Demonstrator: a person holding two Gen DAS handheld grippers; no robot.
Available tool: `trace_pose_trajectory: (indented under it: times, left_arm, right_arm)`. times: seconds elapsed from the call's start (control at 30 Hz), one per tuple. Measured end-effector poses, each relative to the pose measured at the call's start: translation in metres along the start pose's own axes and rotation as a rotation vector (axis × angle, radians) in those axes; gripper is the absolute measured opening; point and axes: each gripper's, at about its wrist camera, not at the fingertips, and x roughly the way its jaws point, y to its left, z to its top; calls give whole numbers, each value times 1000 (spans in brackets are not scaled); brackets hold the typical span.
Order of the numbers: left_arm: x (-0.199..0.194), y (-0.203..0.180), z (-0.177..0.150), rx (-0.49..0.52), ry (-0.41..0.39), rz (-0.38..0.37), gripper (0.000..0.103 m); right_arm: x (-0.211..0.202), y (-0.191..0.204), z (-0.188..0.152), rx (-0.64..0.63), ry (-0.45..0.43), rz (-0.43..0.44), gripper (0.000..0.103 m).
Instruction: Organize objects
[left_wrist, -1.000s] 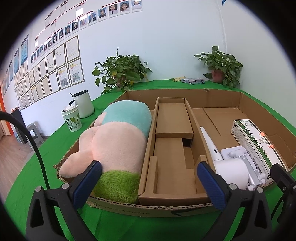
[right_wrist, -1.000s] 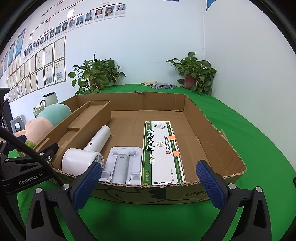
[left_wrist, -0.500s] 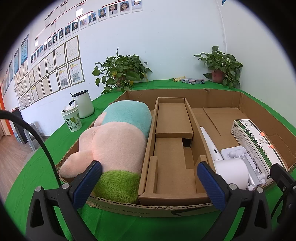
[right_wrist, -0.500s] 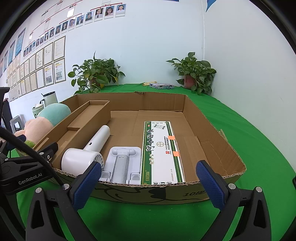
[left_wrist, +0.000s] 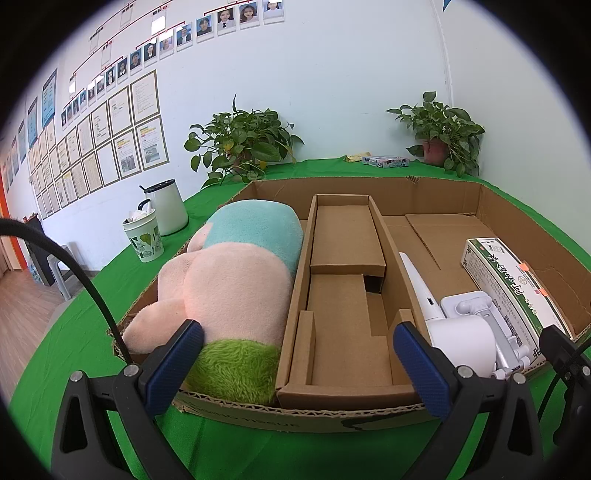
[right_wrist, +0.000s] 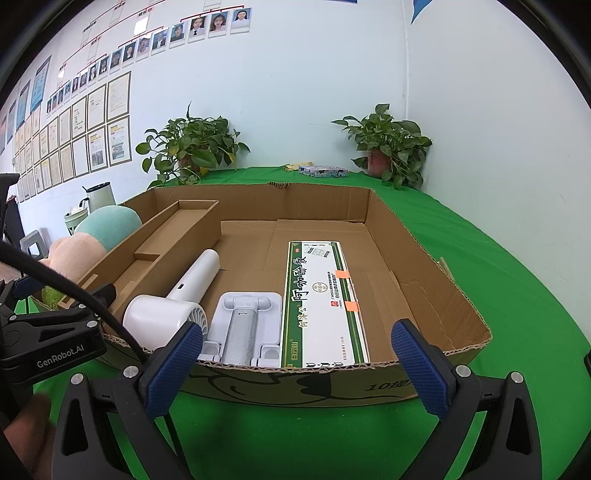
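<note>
Judging by how things lie, you look close to done: the cardboard box (right_wrist: 424, 258) already holds the plush toy (left_wrist: 229, 284) in its left bay, then the cardboard insert (left_wrist: 347, 302) with nothing in its recesses, and to the right of that the white hair dryer (right_wrist: 177, 299), the white folding stand (right_wrist: 243, 325) and the long green-and-white carton (right_wrist: 321, 302), laid side by side along the near wall. The stand touches the carton's edge and sits just beside the dryer's head. Nothing loose shows on the green tablecloth (right_wrist: 498, 295) near the box, so what is left, if anything, may be filling the insert or squaring up the row; I cannot tell which.

Your left gripper (left_wrist: 295, 365) hangs in front of the near wall, jaws spread wide and holding nothing. Your right gripper (right_wrist: 295, 365) does the same further right, also wide apart and bare.

Around you: a white kettle (left_wrist: 166, 212) and a leaf-print cup (left_wrist: 144, 240) to the far left, two potted plants (right_wrist: 391, 144) at the far edge, and a small packet (right_wrist: 323, 170) between them. The near cardboard wall is what stands between your fingers and the items; you would have to come over it.
</note>
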Motion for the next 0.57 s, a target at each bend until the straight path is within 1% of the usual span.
trace_pose_trajectory:
  times: [0.57]
  left_arm:
    - [1,0,1,-9,4,8,103]
  right_arm:
    - [0,0,0,0,0,0,103]
